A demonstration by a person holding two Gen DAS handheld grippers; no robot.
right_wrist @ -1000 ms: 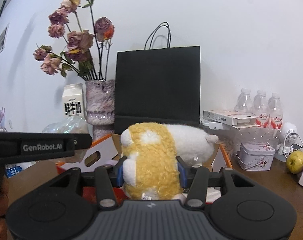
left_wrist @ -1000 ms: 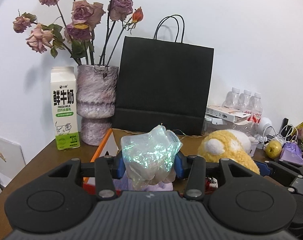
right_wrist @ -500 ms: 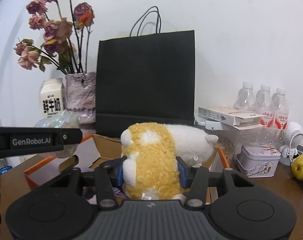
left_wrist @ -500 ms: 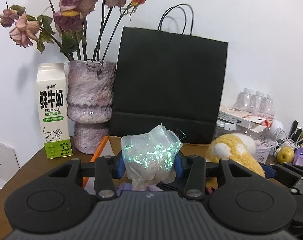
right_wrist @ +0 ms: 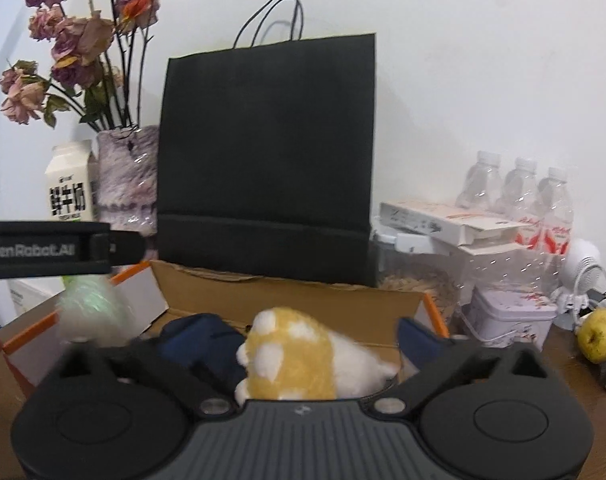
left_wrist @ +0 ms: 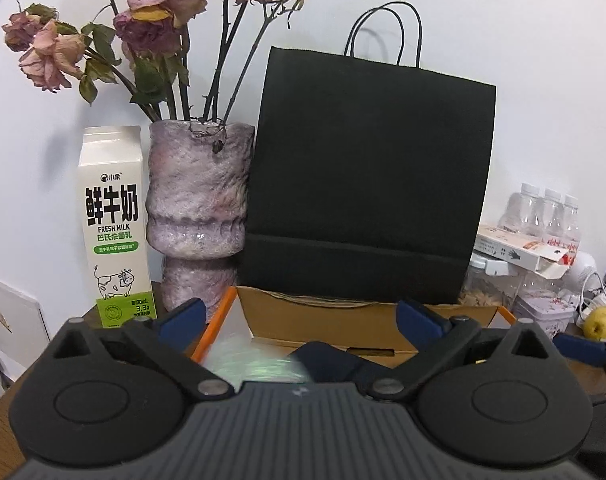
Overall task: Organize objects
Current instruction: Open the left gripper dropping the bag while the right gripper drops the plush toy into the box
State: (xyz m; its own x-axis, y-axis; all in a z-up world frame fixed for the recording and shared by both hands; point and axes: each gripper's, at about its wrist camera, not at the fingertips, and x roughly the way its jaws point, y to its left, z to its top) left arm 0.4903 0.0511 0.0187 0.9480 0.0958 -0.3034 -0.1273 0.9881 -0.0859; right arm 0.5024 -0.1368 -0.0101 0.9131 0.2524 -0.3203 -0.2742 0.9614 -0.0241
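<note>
The left gripper (left_wrist: 299,316) is opening, its blue pads spread wide and gripping nothing; the crumpled iridescent plastic bundle (left_wrist: 255,364) sits blurred below them, free, at the left end of the open cardboard box with orange rims (left_wrist: 327,316). The right gripper (right_wrist: 303,344) is opening too, its pads clear of the yellow-and-white plush toy (right_wrist: 299,360), which lies loose between them inside the box beside a dark blue cloth (right_wrist: 207,340). Behind the box, along the bench's rear edge, stand a black paper bag (left_wrist: 367,176), a mottled purple vase (left_wrist: 199,212) and a white milk carton (left_wrist: 113,224).
</note>
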